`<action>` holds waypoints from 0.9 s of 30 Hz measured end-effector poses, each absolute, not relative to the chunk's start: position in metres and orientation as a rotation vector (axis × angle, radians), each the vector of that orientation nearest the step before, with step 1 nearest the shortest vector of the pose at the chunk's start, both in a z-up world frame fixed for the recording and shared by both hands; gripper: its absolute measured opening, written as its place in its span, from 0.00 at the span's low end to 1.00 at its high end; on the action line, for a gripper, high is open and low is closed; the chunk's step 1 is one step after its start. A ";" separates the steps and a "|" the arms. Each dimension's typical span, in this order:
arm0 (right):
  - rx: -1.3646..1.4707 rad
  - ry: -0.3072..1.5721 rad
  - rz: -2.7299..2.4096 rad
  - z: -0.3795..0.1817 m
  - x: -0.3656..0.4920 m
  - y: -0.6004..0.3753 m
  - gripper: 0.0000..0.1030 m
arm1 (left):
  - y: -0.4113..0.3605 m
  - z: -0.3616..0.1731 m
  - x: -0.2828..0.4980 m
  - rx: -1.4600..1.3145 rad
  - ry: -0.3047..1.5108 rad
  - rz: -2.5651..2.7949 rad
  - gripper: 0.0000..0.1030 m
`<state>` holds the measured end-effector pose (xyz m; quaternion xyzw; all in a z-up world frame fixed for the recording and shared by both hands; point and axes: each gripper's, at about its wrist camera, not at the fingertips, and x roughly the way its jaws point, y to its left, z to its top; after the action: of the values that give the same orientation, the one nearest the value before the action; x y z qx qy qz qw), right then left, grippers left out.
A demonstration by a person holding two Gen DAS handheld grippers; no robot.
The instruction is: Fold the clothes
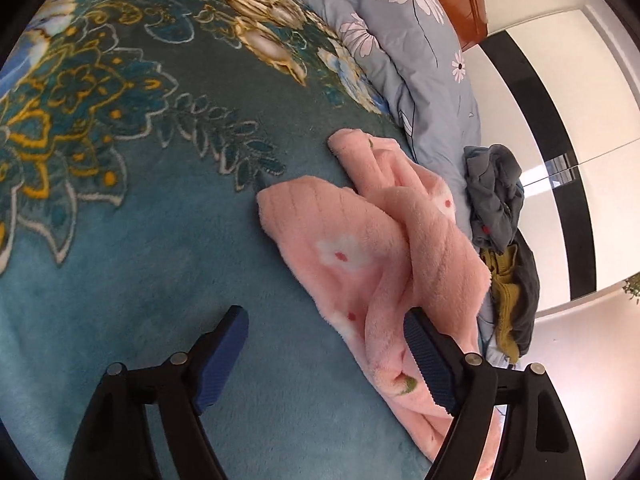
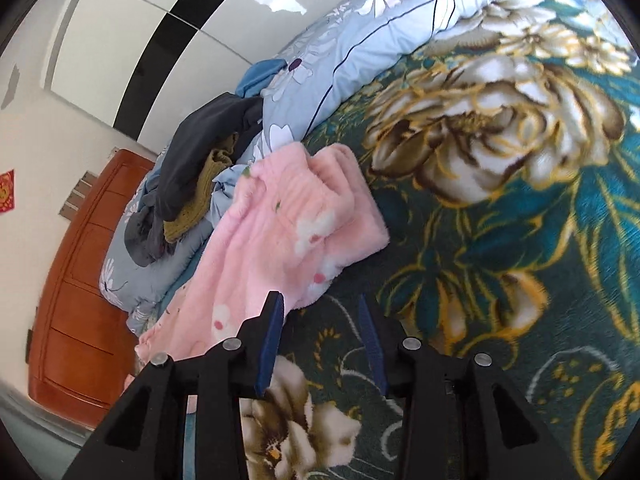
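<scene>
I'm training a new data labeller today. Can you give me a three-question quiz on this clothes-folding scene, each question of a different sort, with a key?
1. True or false: the left gripper is shut on the pink fleece garment.
2. Multiple choice: the pink fleece garment lies on
A. a bare wooden floor
B. a teal floral blanket
C. a white table
3. Fill in: the dark grey clothes are piled on top of a ____-coloured knit.

Key: 1 false, both grippers, the right gripper included, are open and hold nothing; 2 B; 3 mustard.
</scene>
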<state>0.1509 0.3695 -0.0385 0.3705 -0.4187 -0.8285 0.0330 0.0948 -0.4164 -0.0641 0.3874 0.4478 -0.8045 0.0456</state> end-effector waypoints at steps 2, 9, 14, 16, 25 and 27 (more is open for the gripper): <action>1.071 -1.323 -2.514 -0.037 0.149 0.364 0.39 | -0.419 -0.064 0.082 1.150 1.343 -2.479 0.80; 1.026 -1.416 -2.474 -0.040 0.136 0.351 0.39 | -0.442 -0.079 0.073 0.993 1.561 -2.492 0.80; 1.042 -1.479 -2.468 -0.046 0.121 0.342 0.37 | -0.448 -0.079 0.073 0.996 1.622 -2.505 0.80; 1.048 -1.504 -2.465 -0.048 0.115 0.339 0.05 | -0.453 -0.080 0.076 0.990 1.680 -2.504 0.80; 0.609 -1.410 -2.532 0.056 0.159 0.338 0.04 | -0.456 -0.089 0.078 0.955 1.741 -2.491 0.39; 0.621 -1.376 -2.552 0.065 0.163 0.334 0.04 | -0.455 -0.097 0.077 0.968 1.751 -2.457 0.18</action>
<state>0.1630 0.3336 0.0647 0.2088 -0.4621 -0.8574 0.0882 0.0770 -0.4554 -0.0965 0.3055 0.5525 -0.7754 -0.0135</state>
